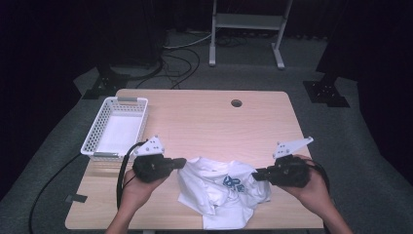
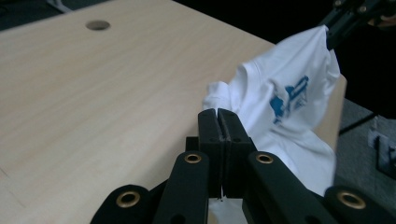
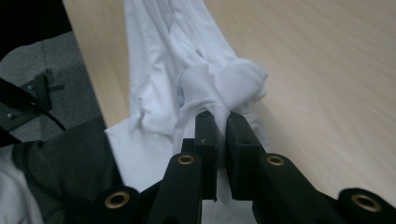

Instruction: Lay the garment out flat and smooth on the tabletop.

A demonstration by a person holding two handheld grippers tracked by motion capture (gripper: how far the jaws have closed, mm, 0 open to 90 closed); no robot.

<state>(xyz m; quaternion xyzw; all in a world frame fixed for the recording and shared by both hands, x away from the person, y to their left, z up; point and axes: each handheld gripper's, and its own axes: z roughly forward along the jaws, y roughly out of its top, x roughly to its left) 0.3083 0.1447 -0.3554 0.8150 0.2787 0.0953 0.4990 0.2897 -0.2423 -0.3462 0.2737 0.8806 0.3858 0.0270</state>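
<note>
Two tools pinch one white T-shirt (image 1: 219, 187) at the near edge of the surface (image 1: 204, 122). The left tool (image 1: 181, 163) has its jaws pressed together on the cloth's left side; the right tool (image 1: 256, 176) is likewise clamped on a bunched fold at the shirt's right side, as the right gripper view shows (image 3: 219, 93). The shirt is raised between them, its lower hem draped over the near edge. A blue print (image 1: 234, 182) sits on the front; its writing is too small to read, also in the left gripper view (image 2: 289, 95). Beyond the shirt the wood lies bare up to a round cable hole (image 1: 236, 103) near the far edge. A white slotted basket (image 1: 95, 131) stands at the far left, along the surface's left edge, well apart from the shirt.
</note>
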